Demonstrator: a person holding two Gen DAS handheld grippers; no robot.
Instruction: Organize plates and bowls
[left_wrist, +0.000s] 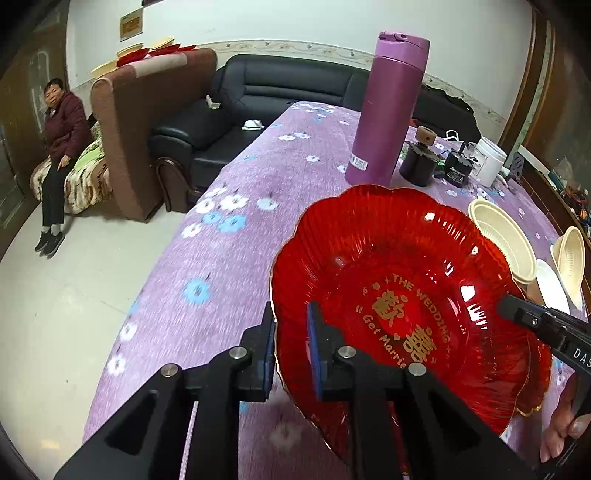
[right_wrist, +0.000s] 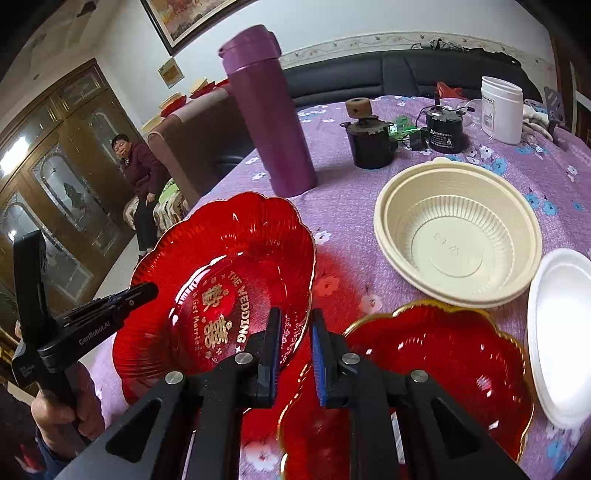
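A red scalloped wedding plate (left_wrist: 399, 302) with gold lettering is lifted and tilted above the purple tablecloth. My left gripper (left_wrist: 291, 339) is shut on its left rim. My right gripper (right_wrist: 295, 343) is shut on its right rim, and shows as a black finger in the left wrist view (left_wrist: 524, 314). A second red plate (right_wrist: 424, 376) lies flat on the cloth under my right gripper. A cream ribbed bowl (right_wrist: 458, 232) sits to the right, and a white foam plate (right_wrist: 561, 339) lies at the right edge.
A tall purple flask (right_wrist: 273, 122) stands behind the lifted plate. Two small black motors (right_wrist: 369, 140) and a white jar (right_wrist: 502, 110) stand at the table's back. The table's left edge (left_wrist: 155, 288) drops to the floor. A person sits on a sofa far left (left_wrist: 59, 155).
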